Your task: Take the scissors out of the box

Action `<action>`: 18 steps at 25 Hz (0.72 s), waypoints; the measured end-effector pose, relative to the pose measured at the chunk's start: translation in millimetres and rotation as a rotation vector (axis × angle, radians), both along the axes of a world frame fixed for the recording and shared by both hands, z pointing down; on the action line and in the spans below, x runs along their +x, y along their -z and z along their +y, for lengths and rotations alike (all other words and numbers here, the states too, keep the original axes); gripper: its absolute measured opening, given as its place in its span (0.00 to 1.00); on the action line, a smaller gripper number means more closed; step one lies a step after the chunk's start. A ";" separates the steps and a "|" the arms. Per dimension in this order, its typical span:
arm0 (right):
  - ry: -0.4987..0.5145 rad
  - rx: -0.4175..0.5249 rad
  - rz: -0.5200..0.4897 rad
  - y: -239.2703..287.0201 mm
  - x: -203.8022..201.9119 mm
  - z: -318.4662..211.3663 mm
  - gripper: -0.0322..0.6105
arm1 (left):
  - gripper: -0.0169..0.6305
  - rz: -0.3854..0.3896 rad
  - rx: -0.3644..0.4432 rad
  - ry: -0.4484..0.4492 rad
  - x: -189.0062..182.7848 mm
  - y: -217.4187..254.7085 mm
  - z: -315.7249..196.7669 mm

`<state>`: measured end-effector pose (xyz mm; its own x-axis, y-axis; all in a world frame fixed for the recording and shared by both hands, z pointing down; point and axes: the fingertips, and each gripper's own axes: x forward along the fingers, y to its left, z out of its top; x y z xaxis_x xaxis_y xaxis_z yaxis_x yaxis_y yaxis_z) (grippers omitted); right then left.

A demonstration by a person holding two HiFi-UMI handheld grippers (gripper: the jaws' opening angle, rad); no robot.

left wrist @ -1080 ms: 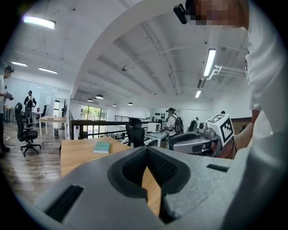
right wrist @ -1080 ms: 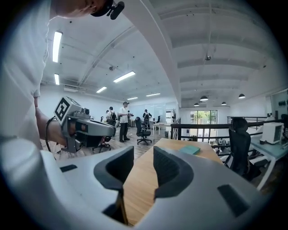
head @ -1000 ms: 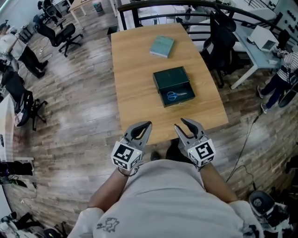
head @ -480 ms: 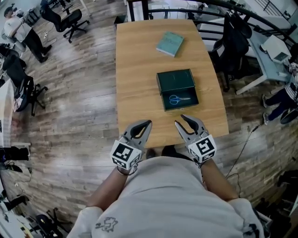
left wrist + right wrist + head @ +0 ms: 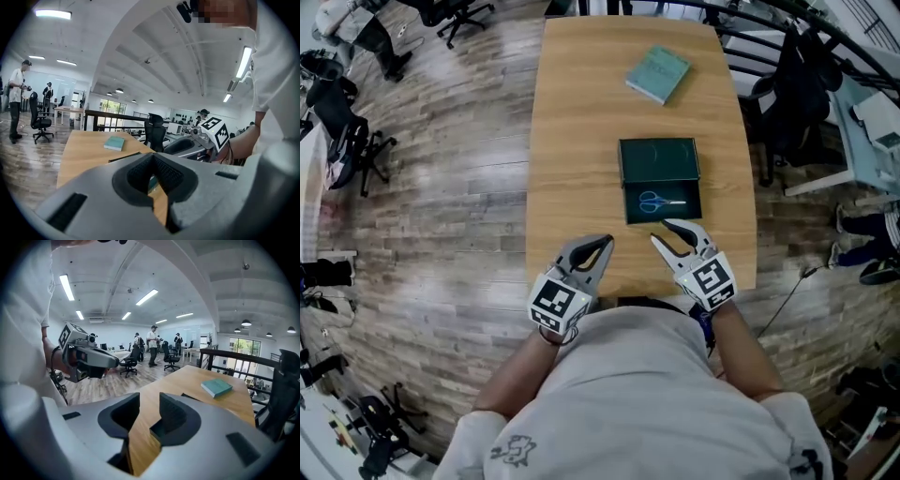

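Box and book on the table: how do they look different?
The box is dark green; the book is pale blue-green. The box lies open with blue scissors inside; the book is closed. The box sits square to the table edges; the book lies turned at an angle. Both are flat rectangles resting on the table.

The head view looks steeply down from high above the desk [image 5: 581,141], taking in its whole top. The left gripper view and right gripper view sit low by the near edge, looking level along it. All three share the box [image 5: 660,161] and book [image 5: 657,75].
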<state>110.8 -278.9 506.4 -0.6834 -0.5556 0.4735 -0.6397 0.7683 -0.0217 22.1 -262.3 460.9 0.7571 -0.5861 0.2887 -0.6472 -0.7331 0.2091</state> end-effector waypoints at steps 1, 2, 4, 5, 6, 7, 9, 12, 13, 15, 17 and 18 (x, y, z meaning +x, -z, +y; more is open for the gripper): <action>0.019 -0.025 0.004 -6.4 2.2 -4.8 0.26 | 0.03 -0.003 -0.004 0.008 2.7 -3.4 -4.2; 0.034 -0.049 0.005 -12.6 4.7 -10.0 0.26 | 0.03 -0.009 -0.008 0.017 5.1 -7.7 -8.5; 0.062 -0.080 0.019 -24.6 11.0 -19.9 0.26 | 0.03 -0.022 -0.024 0.032 9.7 -18.6 -15.9; 0.077 -0.088 0.035 -31.2 14.6 -23.9 0.26 | 0.03 -0.023 -0.041 0.040 12.3 -23.6 -18.9; 0.093 -0.094 0.057 -38.4 18.3 -27.2 0.26 | 0.03 -0.020 -0.064 0.051 14.8 -27.5 -21.6; 0.111 -0.096 0.080 -45.9 21.7 -30.3 0.26 | 0.03 -0.015 -0.086 0.063 17.3 -30.6 -24.3; 0.145 -0.098 0.119 -61.1 27.0 -36.6 0.25 | 0.03 -0.011 -0.108 0.084 22.4 -35.4 -30.4; 0.183 -0.117 0.159 -84.1 32.6 -44.9 0.25 | 0.03 -0.023 -0.113 0.089 30.5 -46.4 -38.4; 0.195 -0.124 0.170 -91.0 32.8 -47.4 0.24 | 0.03 -0.028 -0.119 0.088 32.7 -51.2 -40.5; 0.222 -0.130 0.194 -104.7 31.9 -52.4 0.24 | 0.03 -0.037 -0.131 0.087 36.3 -60.7 -45.2; 0.252 -0.129 0.230 -119.0 31.2 -57.2 0.24 | 0.03 -0.044 -0.142 0.086 39.4 -68.6 -49.5; 0.268 -0.129 0.253 -126.4 31.1 -59.4 0.24 | 0.03 -0.048 -0.147 0.085 40.8 -71.7 -51.3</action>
<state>142.0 -338.3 632.8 -0.6490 -0.2982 0.6999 -0.4145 0.9100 0.0034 63.0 -313.5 532.6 0.6900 -0.5963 0.4103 -0.7174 -0.6390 0.2776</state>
